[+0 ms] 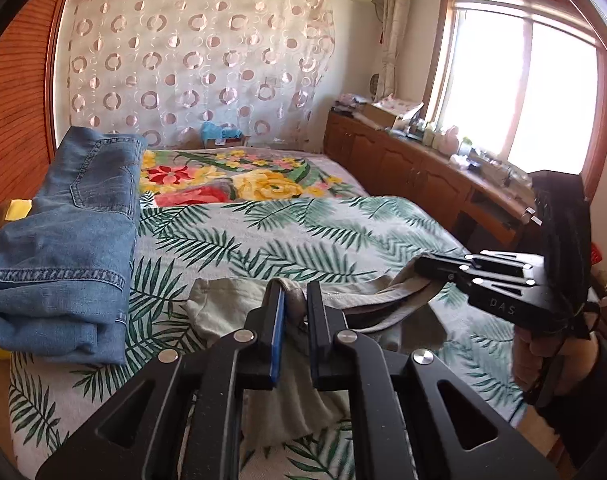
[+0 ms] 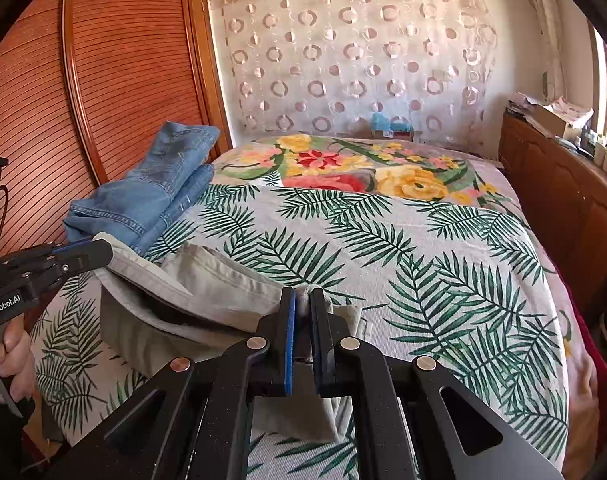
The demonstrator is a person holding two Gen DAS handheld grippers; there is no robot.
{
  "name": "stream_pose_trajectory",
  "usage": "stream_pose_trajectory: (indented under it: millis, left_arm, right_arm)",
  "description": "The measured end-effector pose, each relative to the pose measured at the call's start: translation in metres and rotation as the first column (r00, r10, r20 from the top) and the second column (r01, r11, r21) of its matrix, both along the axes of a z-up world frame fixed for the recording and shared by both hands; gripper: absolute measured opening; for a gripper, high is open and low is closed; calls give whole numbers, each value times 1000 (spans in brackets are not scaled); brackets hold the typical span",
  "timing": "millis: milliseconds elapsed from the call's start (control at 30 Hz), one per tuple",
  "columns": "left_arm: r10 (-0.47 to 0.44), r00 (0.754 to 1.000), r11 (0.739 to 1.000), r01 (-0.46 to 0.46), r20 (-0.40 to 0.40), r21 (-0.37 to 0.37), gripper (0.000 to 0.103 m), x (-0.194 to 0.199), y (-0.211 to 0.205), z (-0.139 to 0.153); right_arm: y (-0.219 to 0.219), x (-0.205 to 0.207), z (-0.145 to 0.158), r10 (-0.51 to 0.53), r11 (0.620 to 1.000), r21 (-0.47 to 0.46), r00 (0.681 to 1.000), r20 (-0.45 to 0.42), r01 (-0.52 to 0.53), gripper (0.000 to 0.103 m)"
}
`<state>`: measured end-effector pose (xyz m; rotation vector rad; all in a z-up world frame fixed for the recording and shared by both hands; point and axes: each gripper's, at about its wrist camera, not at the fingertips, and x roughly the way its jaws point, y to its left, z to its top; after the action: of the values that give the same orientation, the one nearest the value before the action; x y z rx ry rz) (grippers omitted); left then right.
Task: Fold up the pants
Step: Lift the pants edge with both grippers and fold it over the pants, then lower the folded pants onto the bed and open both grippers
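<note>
Grey-green pants (image 1: 227,304) hang over the near end of a bed with a palm-leaf cover (image 1: 287,232). My left gripper (image 1: 293,286) is shut on one edge of the pants' top. In the same view my right gripper (image 1: 421,266) pinches the other end at the right, and the cloth sags between the two. In the right wrist view, my right gripper (image 2: 303,294) is shut on a bunched bit of the pants (image 2: 207,280). The left gripper (image 2: 103,250) holds the far corner at the left, held by a hand (image 2: 7,352).
Folded blue jeans (image 1: 67,224) lie on the left side of the bed, against a wooden slatted wardrobe (image 2: 103,80). A flowered blanket (image 1: 231,180) covers the far end. Wooden cabinets (image 1: 415,168) with clutter run along the right under a bright window (image 1: 515,92).
</note>
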<state>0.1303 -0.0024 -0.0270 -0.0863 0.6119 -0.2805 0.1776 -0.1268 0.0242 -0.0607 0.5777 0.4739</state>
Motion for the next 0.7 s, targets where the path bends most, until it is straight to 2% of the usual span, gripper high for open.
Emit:
stream_pose_trajectory:
  millis: [67,267,367,433,500,567,600,633,700]
  left_arm:
    - [6,999,1000,-6,-41,4,10,7,0,-12]
    - [15,998,1000,-15,-55,5,16,6,5,-21]
    - [33,999,999,-32,-37,31,30,3,5,-18]
    - [37,999,999,-36,-25,34,47,0,6,-16]
    - [23,999,1000,-23,-22,21,48,-4,8,-15]
    - [22,999,999,-21,-28,34,56,-7,7,-16]
    - [22,999,999,-20,-28,38,71,-7,6,-17]
    - [17,1000,999,-16,-23,36,81,-9,6,-18]
    - [12,1000,999,-11,-27,32,82,-11,7,-21]
  right_arm:
    - [4,8,-6,-4,1000,-12,1000,-20,4,7]
    - [10,18,-16,-3,1000,-10,998,-63,2,7]
    - [11,19,-16,-4,1000,-10,998,-66,4,7]
    - [11,19,-17,-5,1000,-10,998,-68,4,7]
    - [11,18,-16,-6,1000,-12,998,-66,5,7]
    - [11,18,-15,-4,1000,-12,998,-60,4,7]
    - [12,18,-14,-3,1000,-14,999,-55,2,7]
    - [11,19,-14,0,1000,-17,999,-48,0,7]
    - [12,18,-12,0,1000,-31,999,-32,-1,7]
